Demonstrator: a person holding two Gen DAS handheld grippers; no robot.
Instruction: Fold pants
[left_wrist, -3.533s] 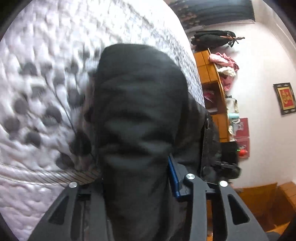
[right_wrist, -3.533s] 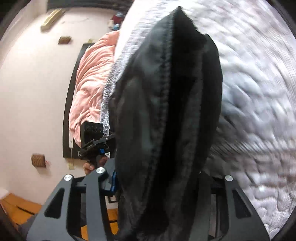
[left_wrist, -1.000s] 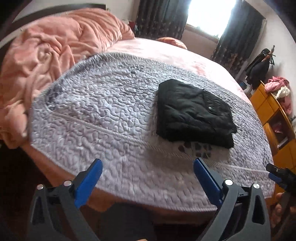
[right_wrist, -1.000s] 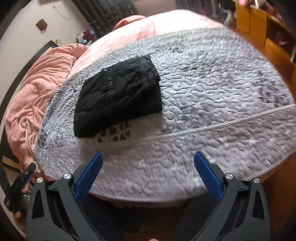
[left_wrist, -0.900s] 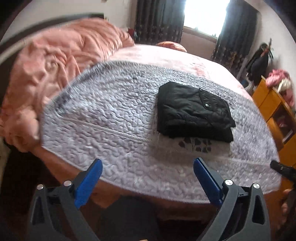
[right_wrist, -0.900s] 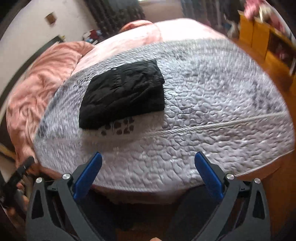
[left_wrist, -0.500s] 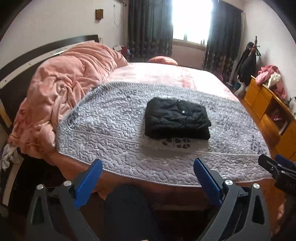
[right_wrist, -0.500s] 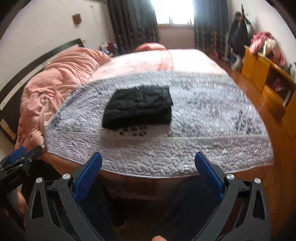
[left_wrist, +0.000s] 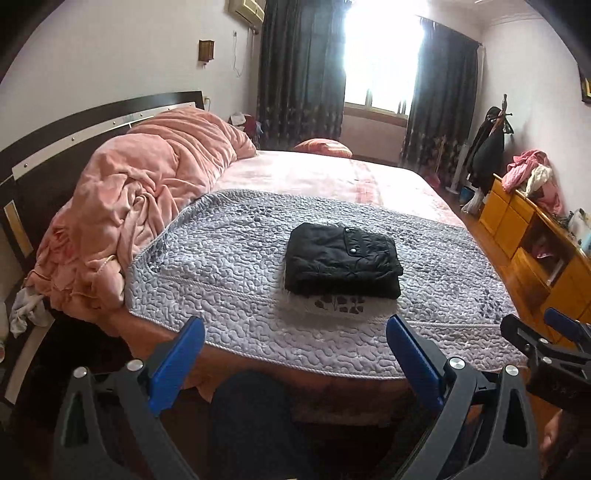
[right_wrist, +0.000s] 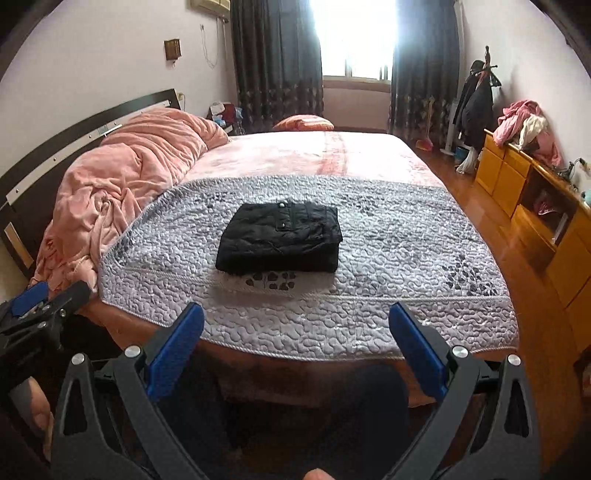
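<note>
The pants (left_wrist: 341, 260) lie folded in a compact black stack on the grey quilt (left_wrist: 229, 258), near the bed's foot edge. The folding looks done; at most a squaring-up of the stack remains. The left gripper (left_wrist: 295, 354) and right gripper (right_wrist: 295, 339) hang off the bed, well apart from the pants, jaws spread wide and empty.

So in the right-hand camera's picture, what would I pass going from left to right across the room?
Dark headboard → pink blanket → folded black pants on the grey quilt → coat rack → yellow cabinet.
</note>
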